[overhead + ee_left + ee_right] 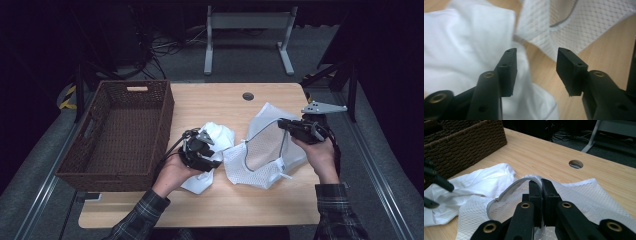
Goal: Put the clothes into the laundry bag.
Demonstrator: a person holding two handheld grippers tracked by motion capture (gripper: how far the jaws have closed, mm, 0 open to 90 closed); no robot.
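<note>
A white mesh bag (pixel 260 160) with a grey zip edge lies open in the middle of the table. My right gripper (pixel 281 123) is shut on the bag's rim and holds that edge lifted; in the right gripper view the jaws (pixel 541 192) pinch the mesh (pixel 599 202). A crumpled white cloth (pixel 220 132) lies just left of the bag. My left gripper (pixel 216 159) hovers over the cloth. Its jaws (pixel 536 70) stand open with nothing between them, the cloth (pixel 461 45) below on the left and the mesh (pixel 584 22) ahead.
A dark wicker basket (pixel 167 115) stands on the left part of the wooden table (pixel 210 100), close to the cloth. A round cable hole (pixel 248 96) sits near the table's far edge. A white metal stand (pixel 247 22) is on the floor beyond.
</note>
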